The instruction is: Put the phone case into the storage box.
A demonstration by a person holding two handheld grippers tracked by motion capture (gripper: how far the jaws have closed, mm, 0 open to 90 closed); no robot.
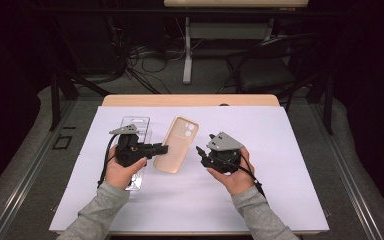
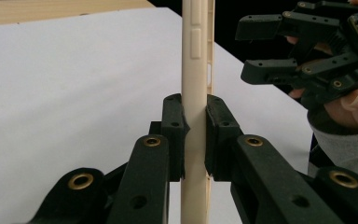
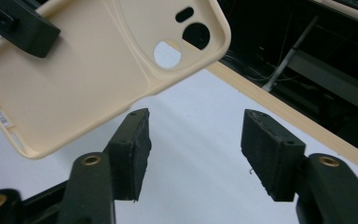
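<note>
A beige phone case (image 1: 177,145) is held just above the white sheet, camera cutouts at its far end. My left gripper (image 1: 162,148) is shut on its left long edge; in the left gripper view the pads (image 2: 173,126) press both sides of the case's rim (image 2: 196,70). My right gripper (image 1: 200,151) stands open just right of the case, a small gap from it. In the right gripper view its jaws (image 3: 193,135) are wide apart with nothing between them, and the case (image 3: 88,60) hangs above and to the left. The left gripper view also shows the right gripper (image 2: 261,49) open.
A clear plastic package (image 1: 135,122) lies under and behind my left hand. A white sheet (image 1: 280,150) covers the wooden table (image 1: 190,100). A dark chair (image 1: 270,65), a desk leg and cables stand on the floor beyond the table's far edge.
</note>
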